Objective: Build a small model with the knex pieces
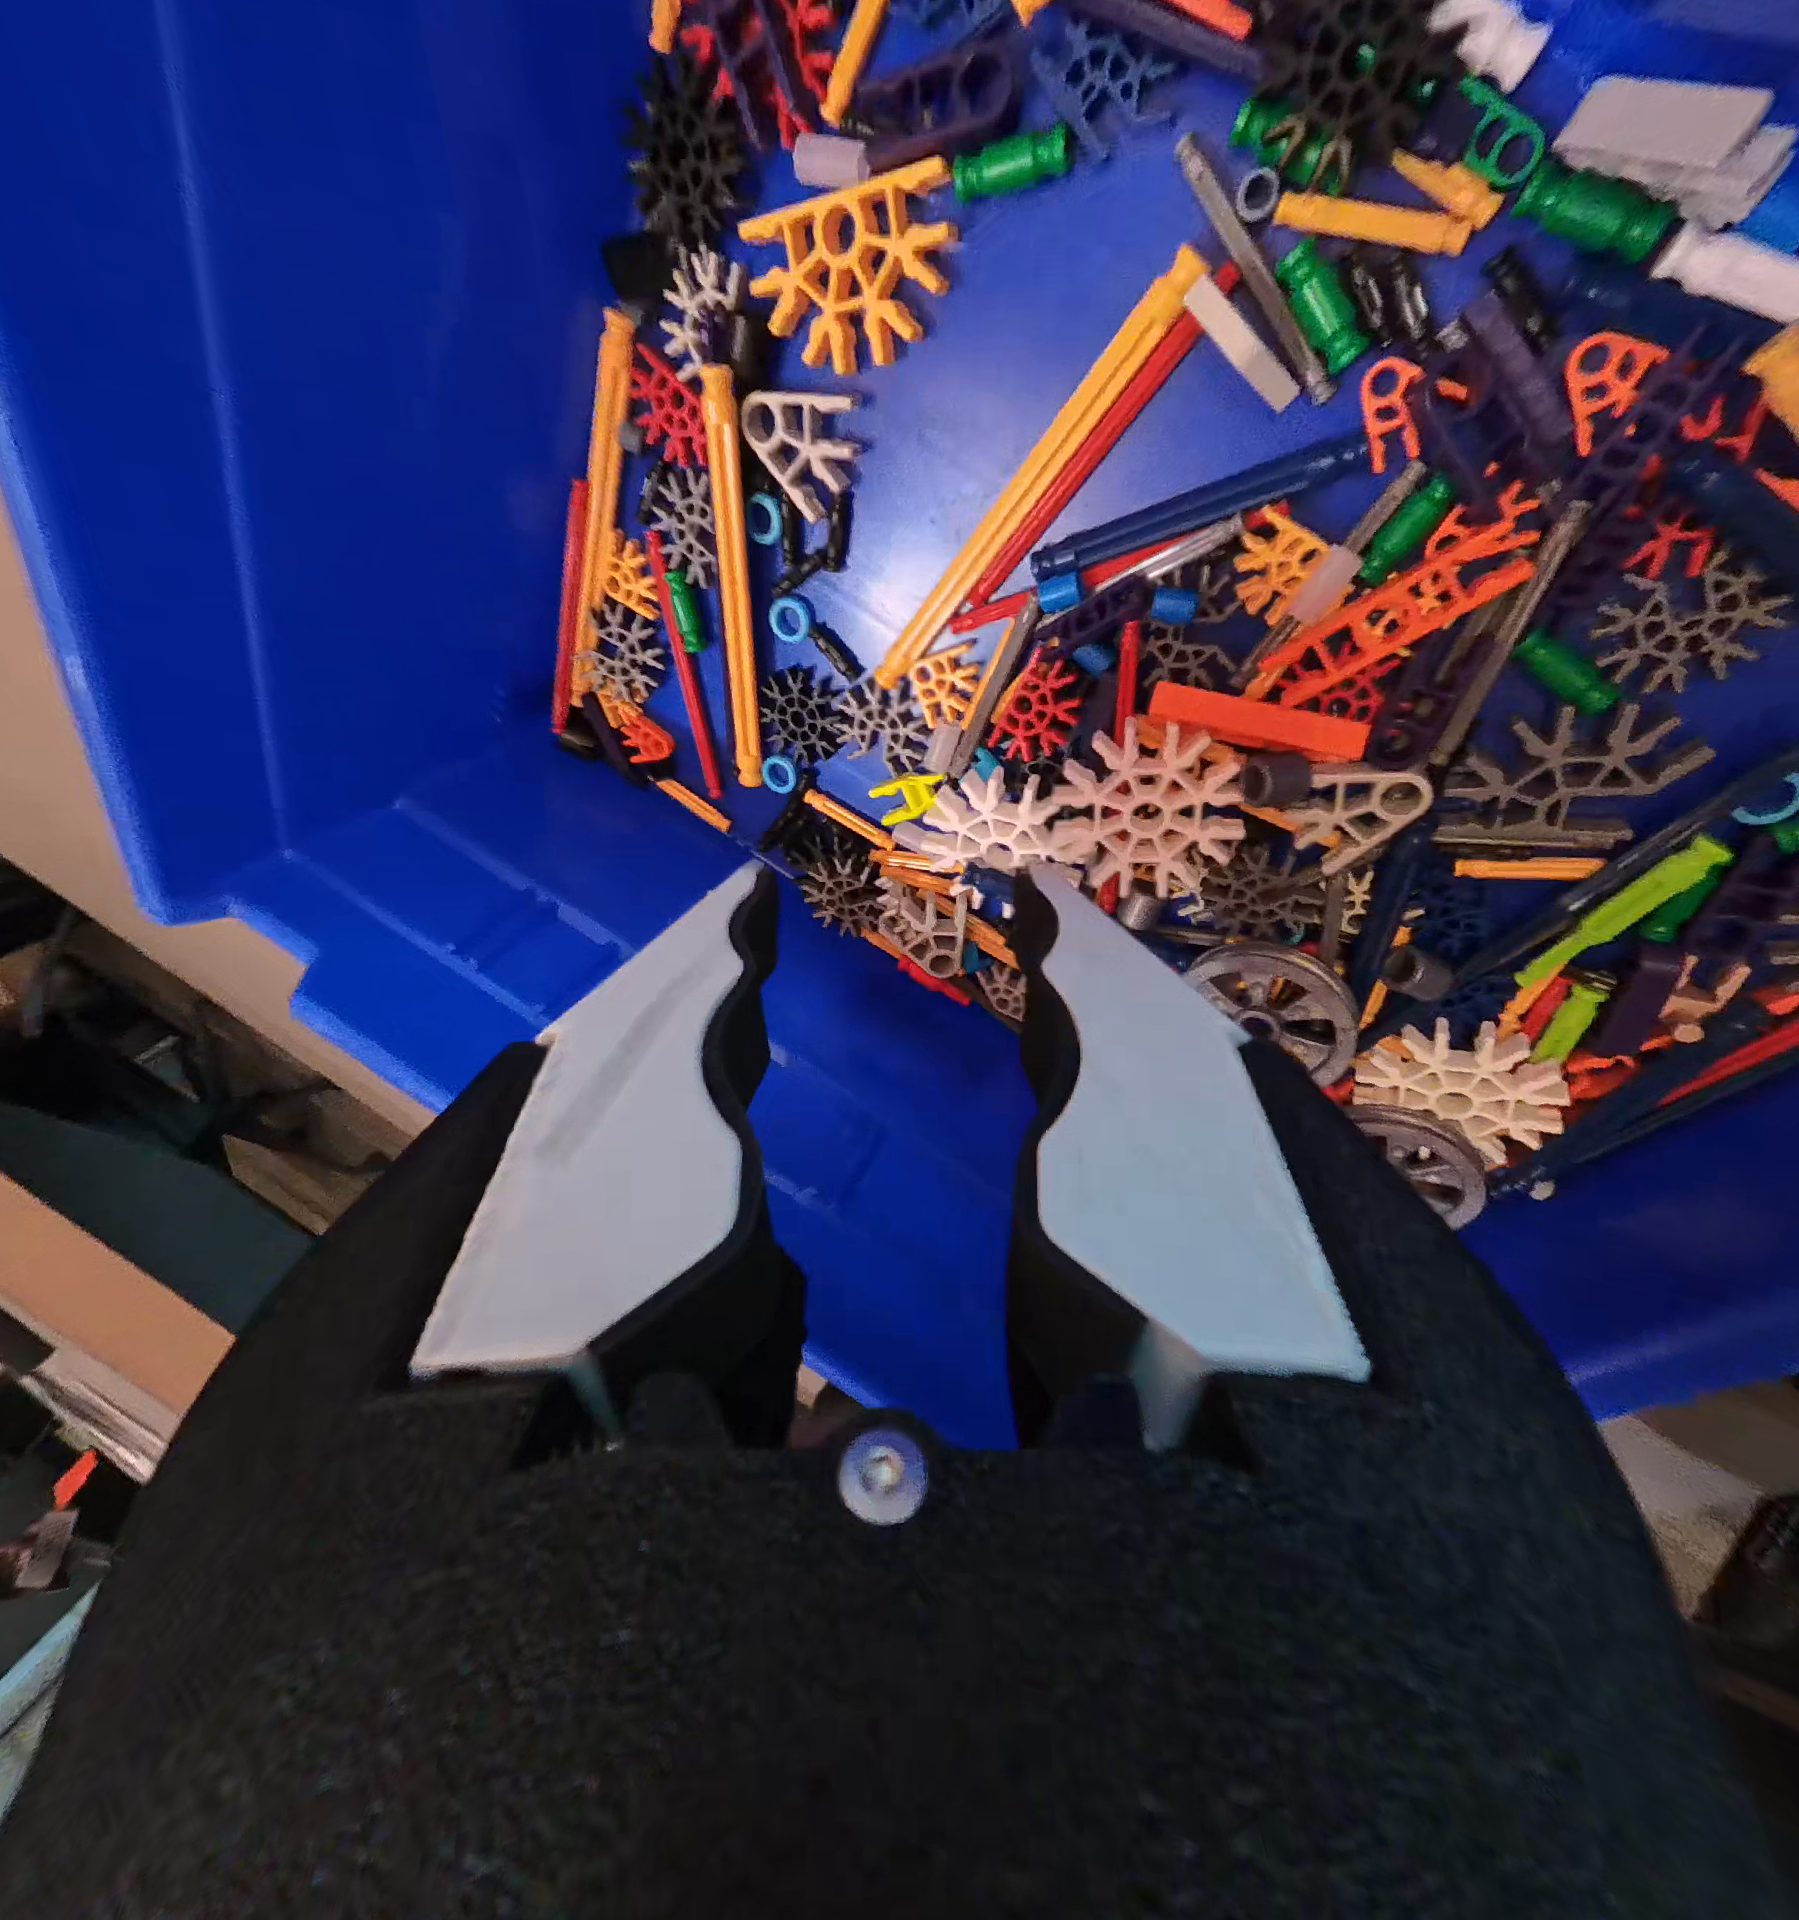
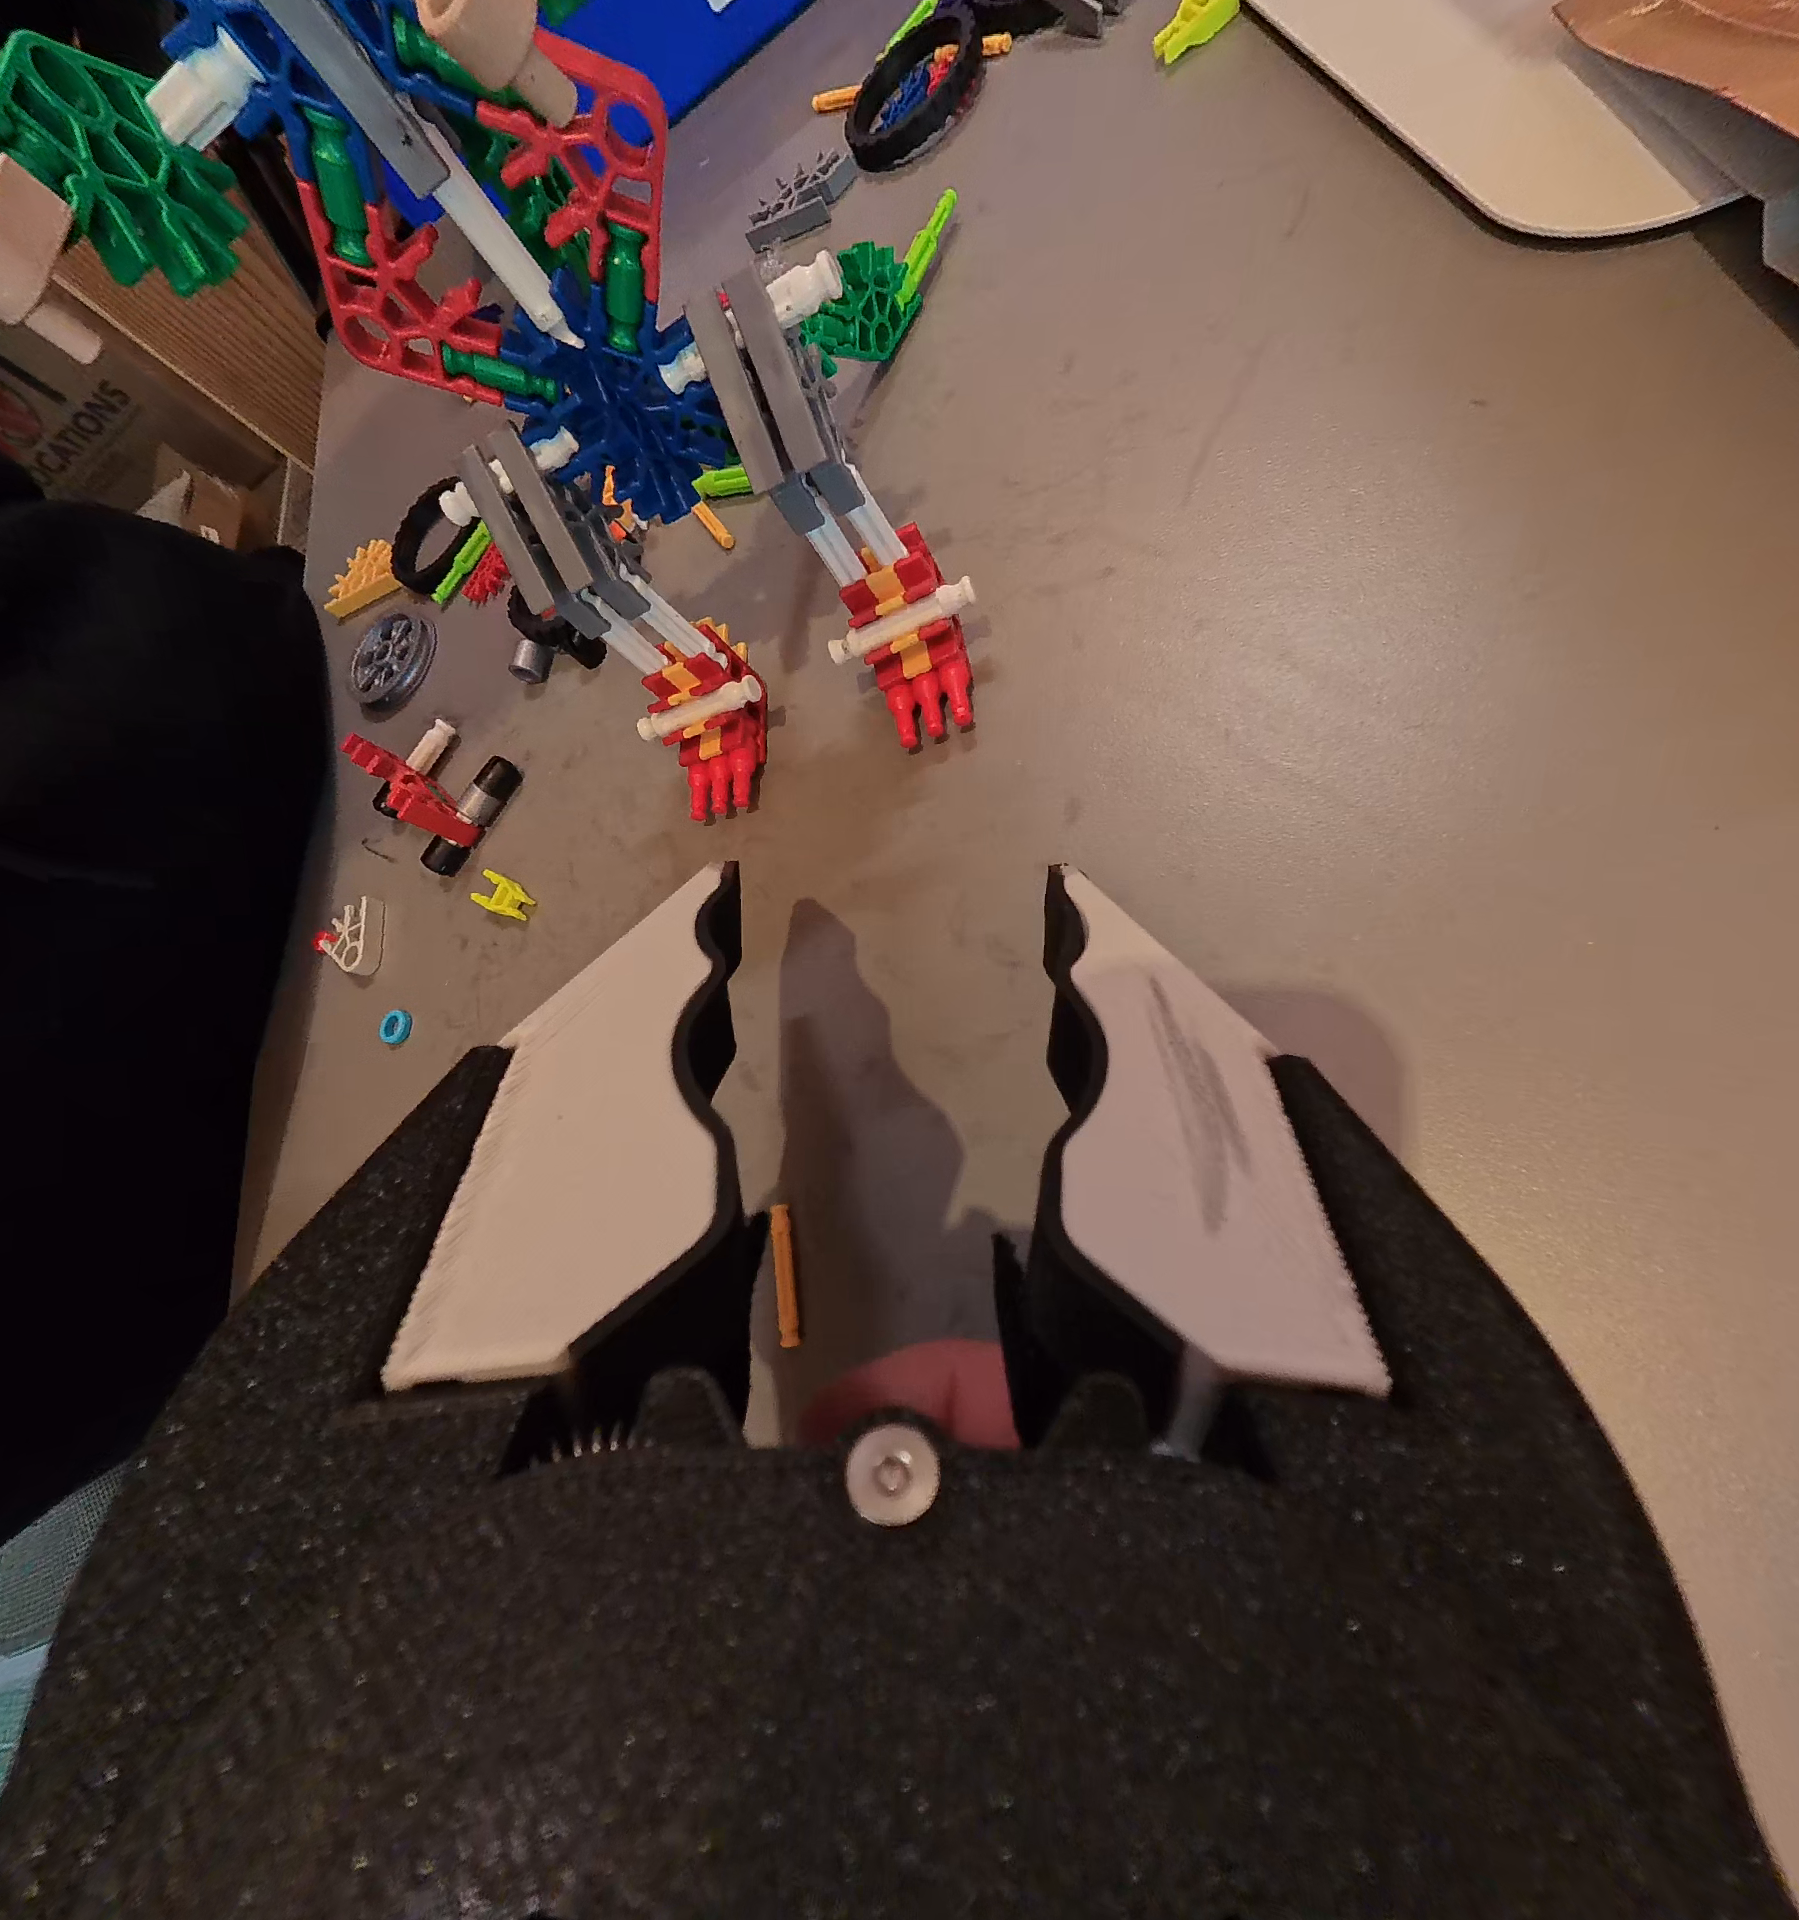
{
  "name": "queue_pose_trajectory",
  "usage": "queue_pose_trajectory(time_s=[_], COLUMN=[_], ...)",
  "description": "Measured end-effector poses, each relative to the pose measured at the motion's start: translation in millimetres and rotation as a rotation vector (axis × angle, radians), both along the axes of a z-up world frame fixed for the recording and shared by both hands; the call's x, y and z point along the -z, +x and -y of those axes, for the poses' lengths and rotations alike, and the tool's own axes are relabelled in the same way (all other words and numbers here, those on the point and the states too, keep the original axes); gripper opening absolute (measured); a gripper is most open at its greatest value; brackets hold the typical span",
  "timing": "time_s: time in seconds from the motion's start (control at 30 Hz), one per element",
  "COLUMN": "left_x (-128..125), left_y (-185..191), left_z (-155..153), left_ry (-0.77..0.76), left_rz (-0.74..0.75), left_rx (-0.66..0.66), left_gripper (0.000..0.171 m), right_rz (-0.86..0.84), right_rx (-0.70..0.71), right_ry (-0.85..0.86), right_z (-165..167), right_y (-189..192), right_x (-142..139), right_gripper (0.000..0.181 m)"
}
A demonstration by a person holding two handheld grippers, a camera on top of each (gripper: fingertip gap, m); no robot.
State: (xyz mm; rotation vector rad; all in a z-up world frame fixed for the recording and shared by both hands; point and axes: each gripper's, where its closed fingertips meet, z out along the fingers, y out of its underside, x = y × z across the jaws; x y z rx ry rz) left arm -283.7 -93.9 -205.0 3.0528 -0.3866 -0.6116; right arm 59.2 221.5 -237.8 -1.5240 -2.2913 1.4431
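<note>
Currently we log left gripper jaws apart, empty, tips over the blue bin's near edge; white snowflake connector just far-right. Right gripper jaws apart, empty above worktop; model's red feet far-left

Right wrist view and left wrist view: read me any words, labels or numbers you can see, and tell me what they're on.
Cardboard box, left edge of the right wrist view: dark printed letters and a red and blue mark, partly cut off; I do not repeat the wording.
Blue bin and its construction pieces, left wrist view: no writing visible.
Table and toy model: no writing visible.
</note>
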Motion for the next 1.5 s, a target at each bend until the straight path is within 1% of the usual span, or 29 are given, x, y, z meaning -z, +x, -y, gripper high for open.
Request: queue_pose_trajectory(time_s=[0.07, 0.13, 0.23, 0.33, 0.4, 0.47, 0.5, 0.53, 0.6, 0.67, 0.77, 0.8, 0.87, 0.9, 0.97, 1.07, 1.1, 1.2, 1.3, 1.33, 1.43, 1.5], left_x=[7, 12, 20, 28, 30, 36, 38, 39, 39, 37, 18, 10, -1, -2, 2, 16, 20, 30, 37, 37, 42, 44], left_y=[1, -3, -4, -7, -6, -5, 1, 3, 4, 4, -15, -24, -37, -40, -44, -45, -45, -43, -40, -39, -38, -37], left_z=[3, 4, 5, 14, 9, 10, 10, 6, 2, -5, -25, -31, -36, -37, -37, -36, -37, -41, -43, -43, -44, -45], left_ry=[-0.046, -0.074, -0.102, -0.176, -0.158, -0.176, -0.174, -0.155, -0.129, -0.092, 0.047, 0.087, 0.139, 0.147, 0.13, 0.074, 0.067, 0.06, 0.047, 0.037, -0.003, -0.024], left_rz=[0.041, 0.045, 0.09, 0.114, 0.131, 0.138, 0.18, 0.198, 0.218, 0.221, 0.16, 0.127, 0.09, 0.089, 0.087, 0.096, 0.103, 0.145, 0.197, 0.209, 0.24, 0.263], left_rx=[-0.011, -0.025, -0.042, -0.069, -0.076, -0.084, -0.085, -0.078, -0.085, -0.055, -0.082, -0.091, -0.119, -0.129, -0.139, -0.141, -0.146, -0.168, -0.187, -0.192, -0.202, -0.199], left_gripper=[0.047, 0.047, 0.047, 0.045, 0.044, 0.04, 0.028, 0.023, 0.021, 0.014, 0.022, 0.02, 0.022, 0.024, 0.032, 0.051, 0.058, 0.074, 0.085, 0.085, 0.096, 0.099], right_rz=[0.0, -0.001, 0.0, 0.0, 0.0, 0.001, 0.001, 0.0, 0.0, 0.0, 0.001, 0.002, 0.002, 0.002, 0.001, 0.001, 0.0, 0.0, 0.001, 0.001, 0.001, 0.0], right_rx=[0.0, 0.0, 0.0, 0.0, 0.0, 0.0, 0.0, 0.0, 0.0, 0.0, 0.0, 0.0, 0.0, 0.0, 0.0, 0.0, 0.0, 0.0, 0.0, 0.0, 0.0, 0.0], right_ry=[0.0, 0.001, 0.0, -0.001, 0.0, -0.001, -0.002, -0.001, -0.001, -0.001, -0.002, -0.003, -0.004, -0.004, -0.003, -0.001, -0.001, -0.001, -0.003, -0.003, -0.003, -0.002], right_z=[0, 0, 0, 0, 0, 0, 0, 0, 0, 0, 0, 0, 0, 0, 0, 0, 0, 0, 0, 0, 0, 0], right_y=[0, 0, 0, 0, 0, 0, 0, 0, 0, 0, 0, 0, 0, 0, 0, 0, 0, 0, 0, 0, 0, 0], right_x=[0, 0, 0, 0, 0, 0, 0, 0, 0, 0, 0, 0, 0, 0, 0, 0, 0, 0, 0, 0, 0, 0], right_gripper=[0.058, 0.058, 0.058, 0.058, 0.058, 0.058, 0.058, 0.058, 0.058, 0.058, 0.058, 0.058, 0.058, 0.058, 0.058, 0.058, 0.058, 0.058, 0.058, 0.058, 0.058, 0.058])
